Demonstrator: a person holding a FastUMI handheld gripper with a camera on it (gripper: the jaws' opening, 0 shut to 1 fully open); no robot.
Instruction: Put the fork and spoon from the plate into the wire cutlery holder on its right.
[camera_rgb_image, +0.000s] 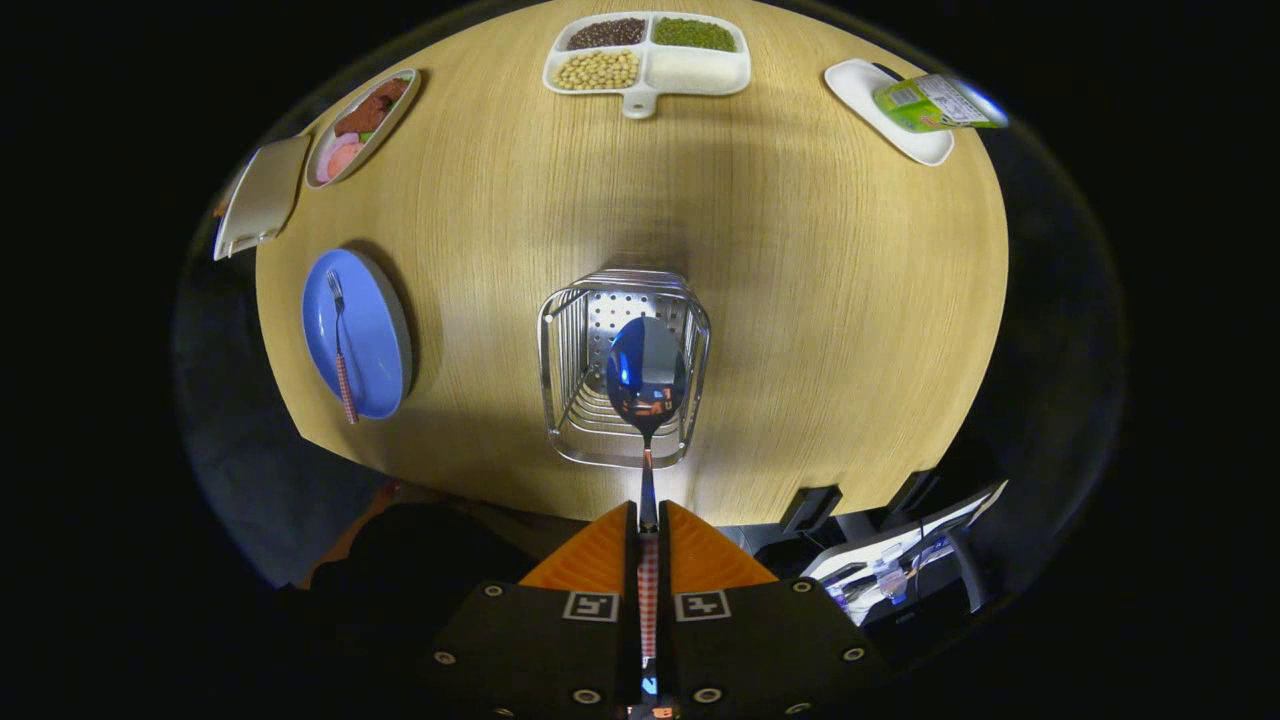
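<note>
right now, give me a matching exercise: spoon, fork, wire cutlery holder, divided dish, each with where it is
Things:
1. spoon
2. fork
3. wire cutlery holder
4. divided dish

Places:
A. lying on the blue plate
B. far table edge, holding beans
C. handle pinched between the fingers of the gripper
D. under the spoon's bowl, right of the plate

Pairs: 1-C, 2-A, 3-D, 4-B

Tool (648, 520) was closed on the checked handle of the spoon (647, 375), both fingers pressing it. Spoon bowl was above the opening of the wire cutlery holder (560, 340), just ahead of the fingers. Fork (341, 350) lay on the blue plate (375, 330), left of the holder on the desk (850, 300). A divided tray of beans (648, 55) sat at the desk's far edge.
</note>
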